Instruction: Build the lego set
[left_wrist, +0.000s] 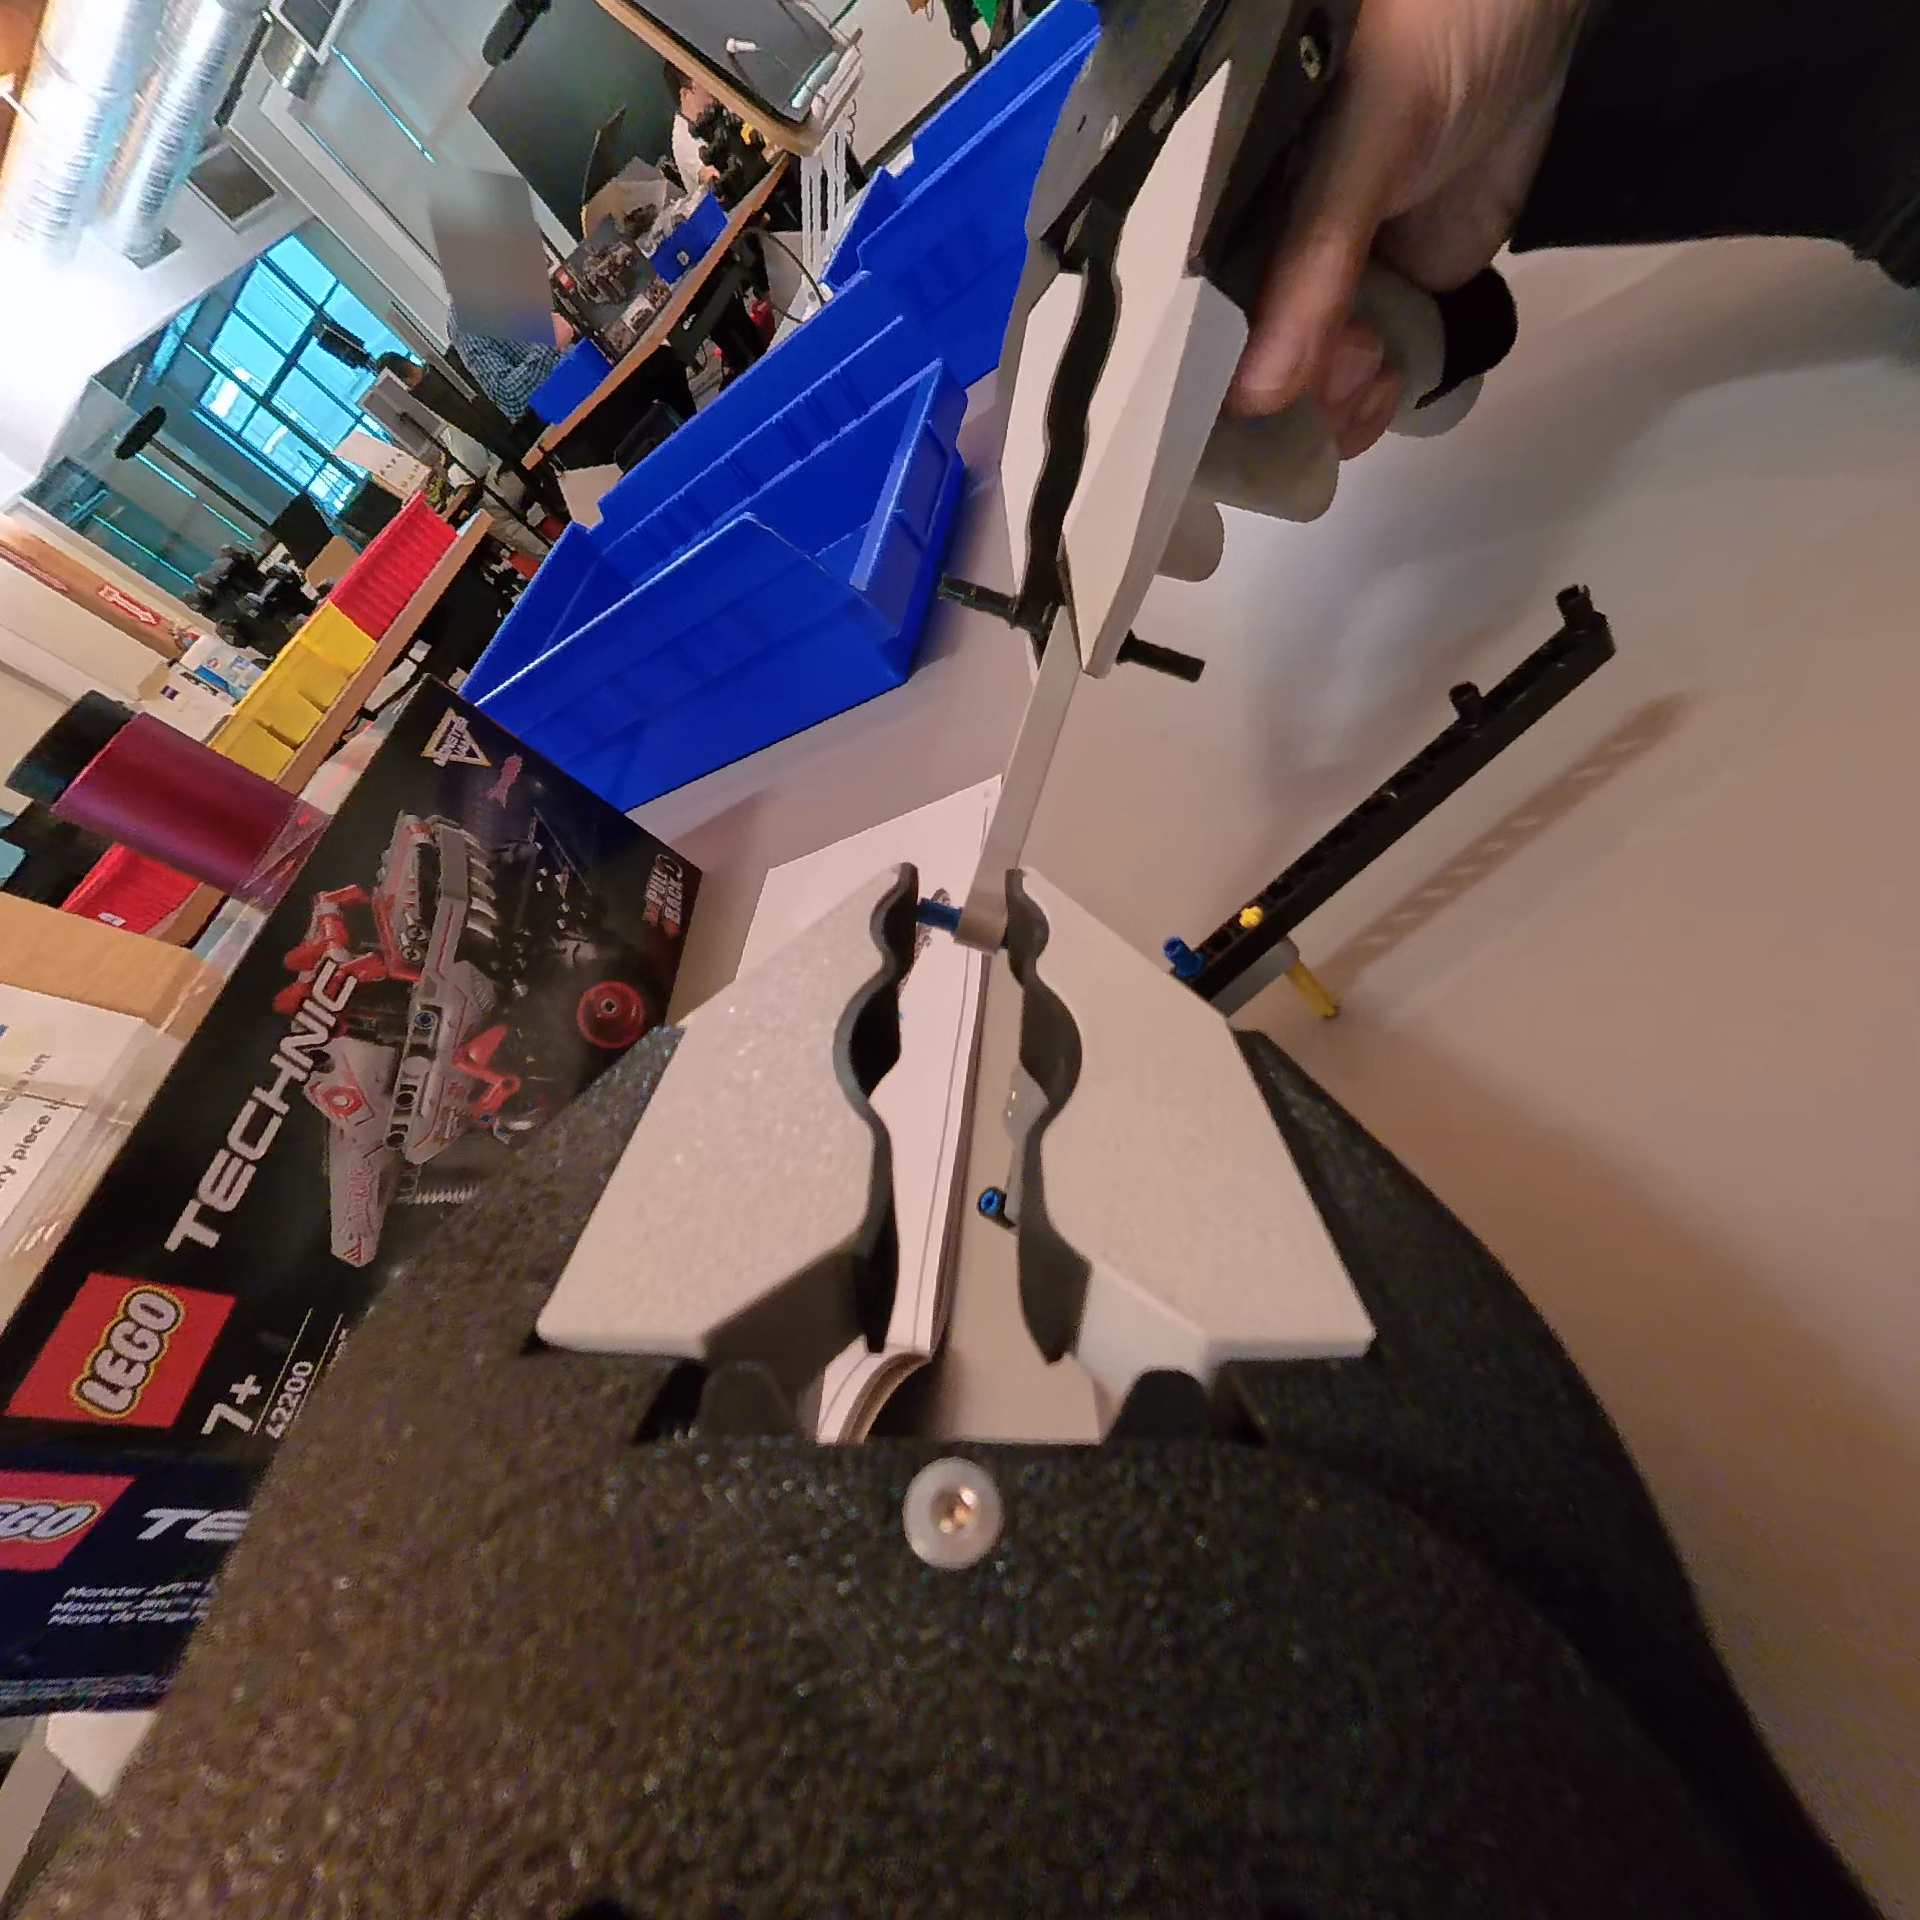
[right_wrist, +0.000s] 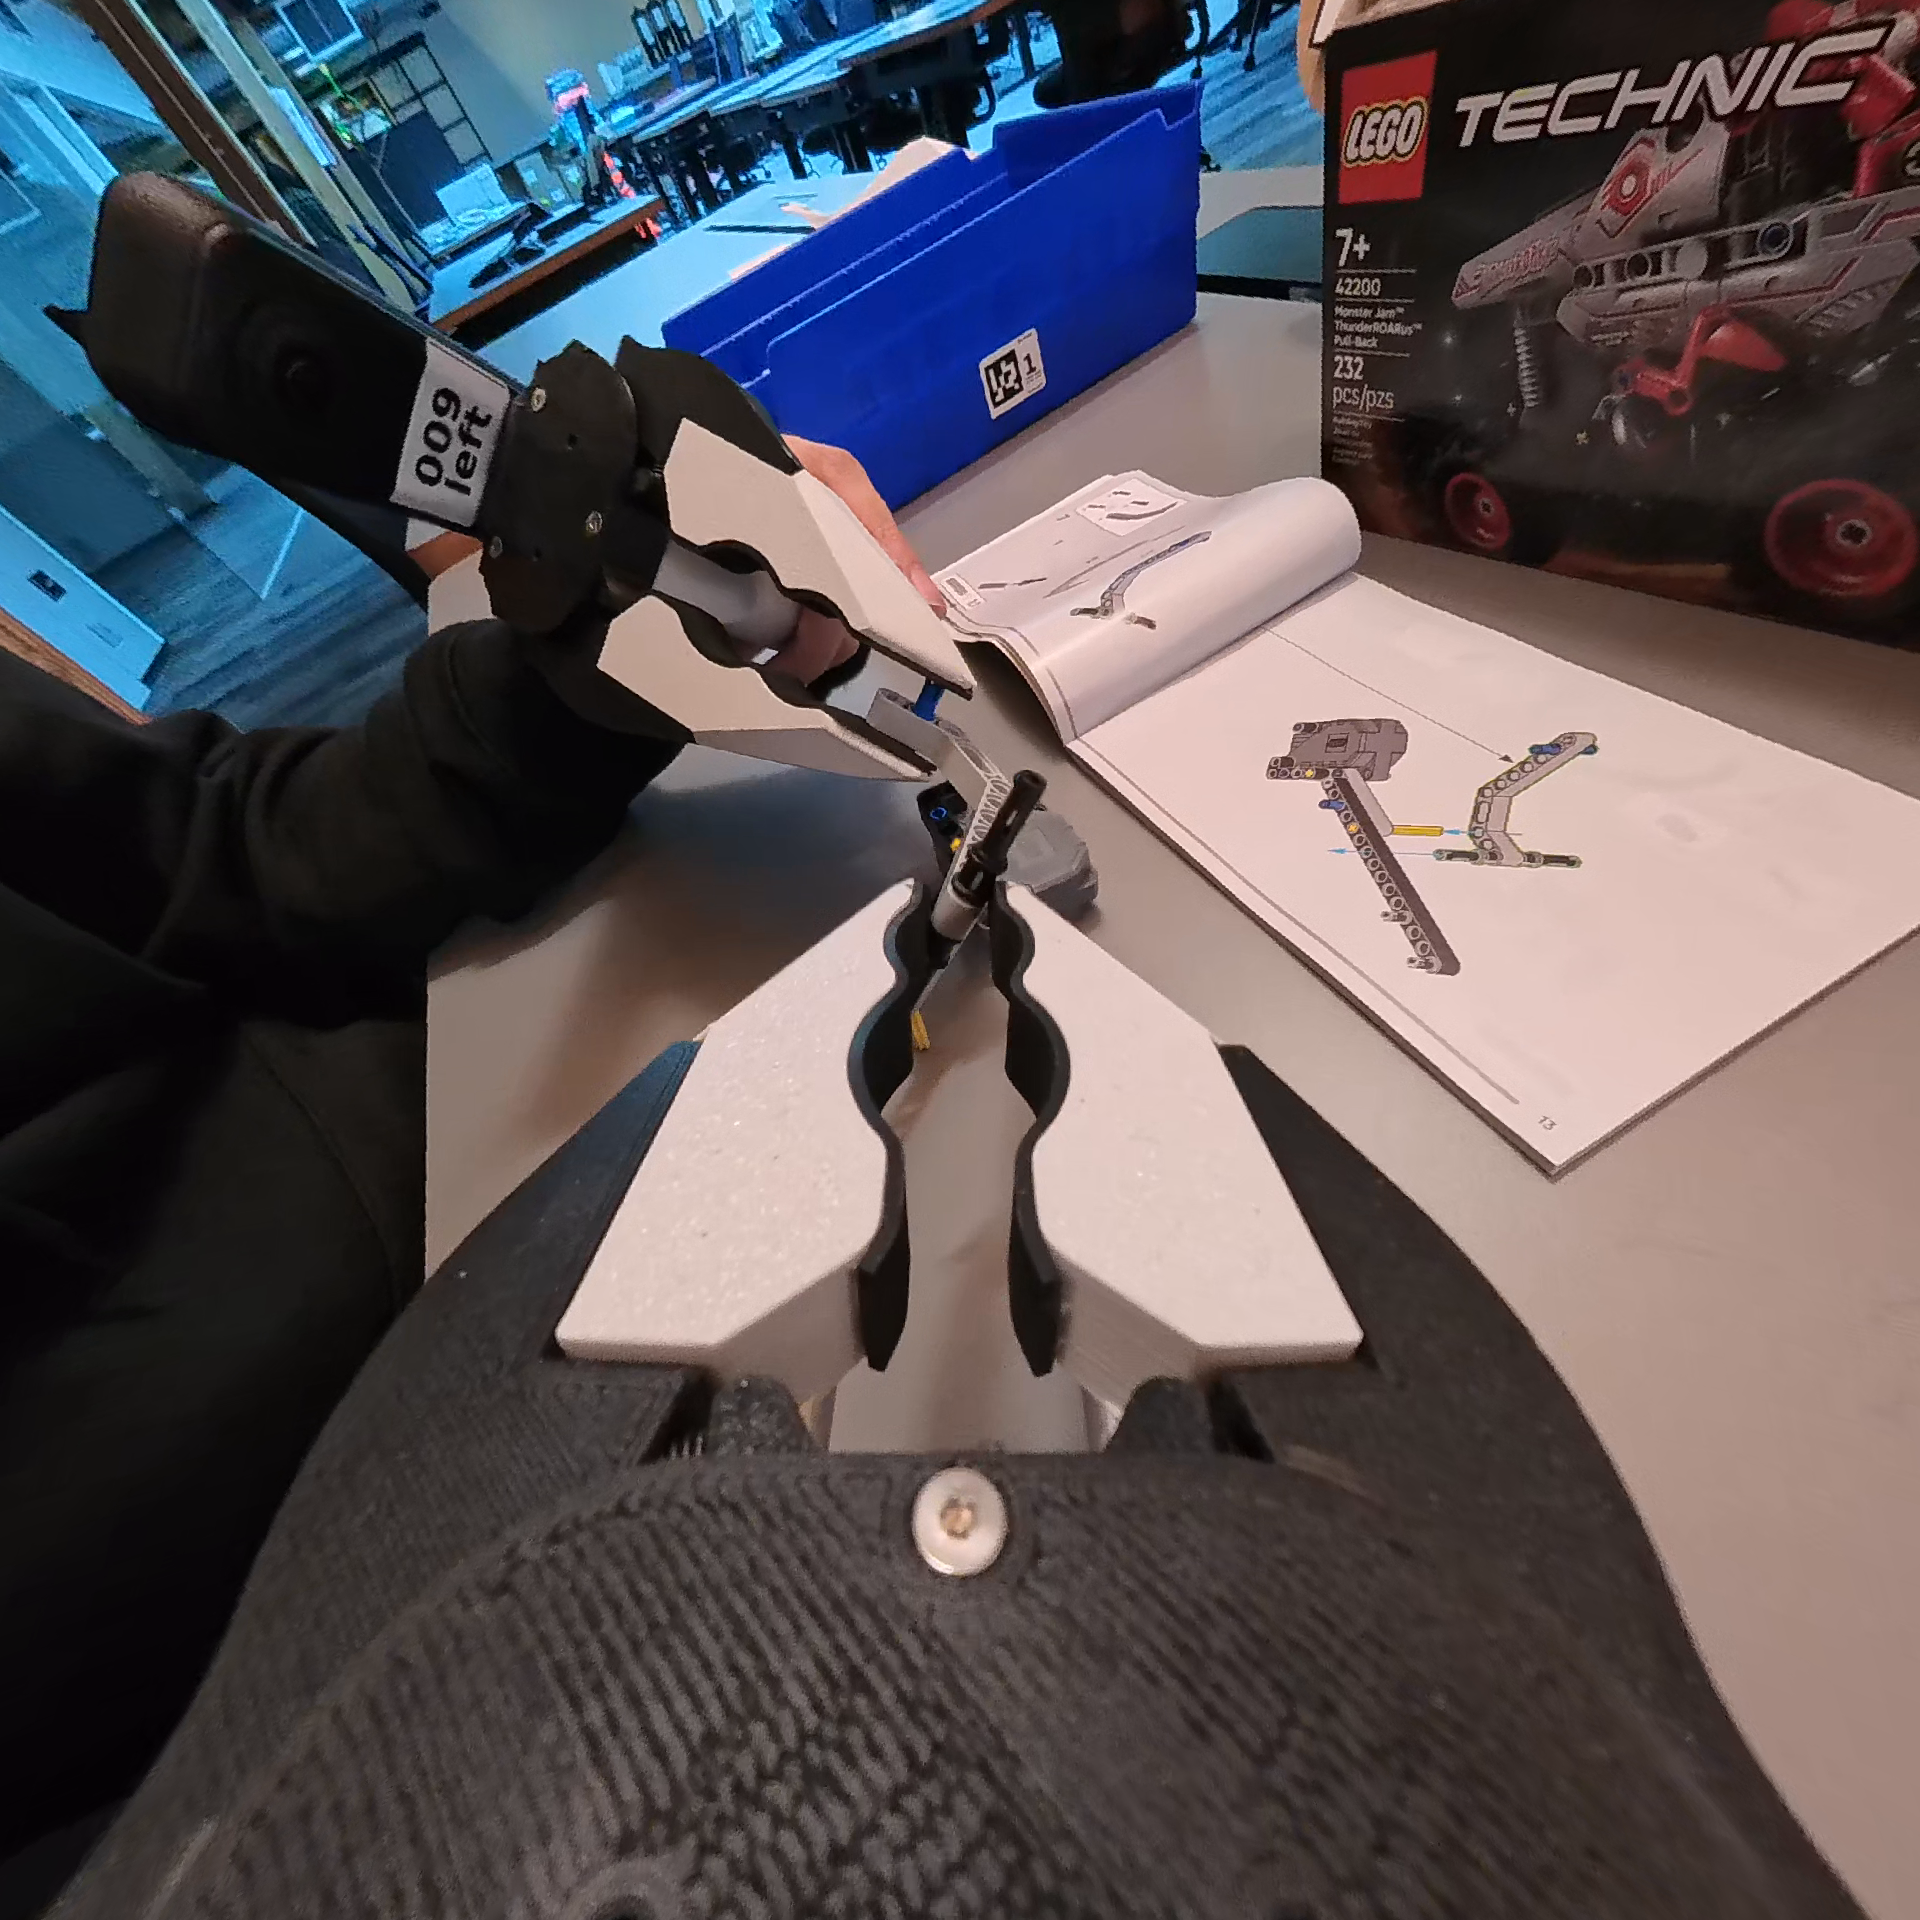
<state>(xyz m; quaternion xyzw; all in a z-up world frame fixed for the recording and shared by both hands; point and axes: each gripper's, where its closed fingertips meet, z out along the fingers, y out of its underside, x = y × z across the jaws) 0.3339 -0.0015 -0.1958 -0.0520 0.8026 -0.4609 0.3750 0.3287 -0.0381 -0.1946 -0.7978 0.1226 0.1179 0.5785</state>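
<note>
A grey bent beam (left_wrist: 1023, 769) hangs in the air between my two grippers. My left gripper (left_wrist: 961, 894) is shut on its lower end, where a blue pin (left_wrist: 930, 912) sticks out. My right gripper (right_wrist: 958, 899) is shut on the other end, where a black axle (right_wrist: 1003, 826) crosses the beam. In the left wrist view the right gripper (left_wrist: 1060, 644) comes down from above in a person's hand. In the right wrist view the left gripper (right_wrist: 951, 727) shows at upper left. A long black beam (left_wrist: 1403, 790) with a yellow axle (left_wrist: 1314, 987) lies on the table to the right.
The open instruction booklet (right_wrist: 1455, 883) lies on the grey table (right_wrist: 1662, 1351) under the grippers. The set's box (right_wrist: 1621, 291) stands behind it. Blue bins (left_wrist: 748, 623) stand at the back. A grey block (right_wrist: 1060, 868) lies under the held beam. A black sleeve (right_wrist: 260, 831) covers the left. The grippers' ends are close to 5 cm from one another.
</note>
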